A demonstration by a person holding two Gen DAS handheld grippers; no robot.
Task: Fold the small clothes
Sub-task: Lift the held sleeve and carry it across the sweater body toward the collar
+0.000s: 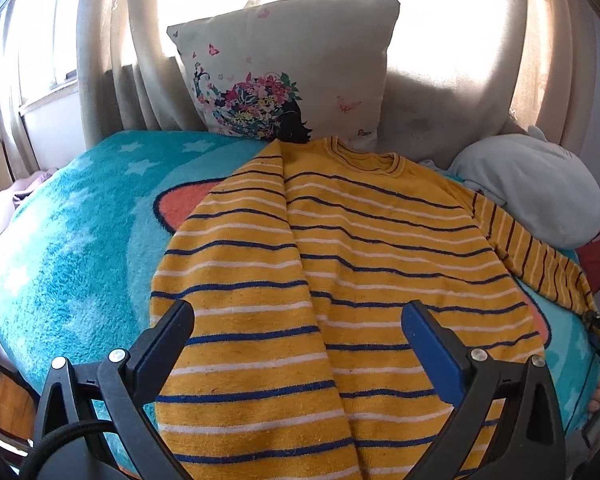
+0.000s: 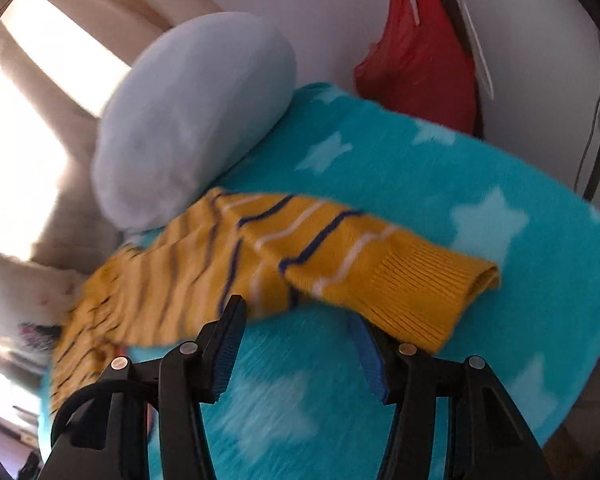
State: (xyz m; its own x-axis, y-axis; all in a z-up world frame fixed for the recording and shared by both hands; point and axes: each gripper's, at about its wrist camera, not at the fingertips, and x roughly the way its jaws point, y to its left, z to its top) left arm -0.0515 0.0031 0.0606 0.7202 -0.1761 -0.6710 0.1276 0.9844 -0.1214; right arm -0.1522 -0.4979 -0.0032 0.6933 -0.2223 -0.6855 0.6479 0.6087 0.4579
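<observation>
Yellow knit cloth with navy and white stripes fills the near part of the left wrist view: the small striped sweater (image 1: 332, 280) lies spread on the bed over a fluffy turquoise star-print blanket (image 1: 80, 248), its left side already turned in along a lengthwise crease. The left gripper (image 1: 298, 320) hovers over the hem end with its fingers (image 1: 168, 344) spread wide and nothing between them.

On the other side, the right gripper (image 2: 296, 320) stands with its fingers about half apart, holding nothing; their tips are just short of the sweater's outstretched sleeve (image 2: 340, 256), which lies across the blanket with its ribbed cuff (image 2: 432, 292) pointing away from the body. That view is blurred, so whether a pad brushes the cloth cannot be told.

By my reading, the step in hand is the right-side fold. Next, the right fingers need to close on the sleeve near the cuff and carry it over the body.

Farther off sit a pale grey plush cushion (image 2: 188, 120), a cream flower-print pillow (image 1: 288, 68), beige curtains (image 1: 112, 60) and a red bag (image 2: 420, 60).
</observation>
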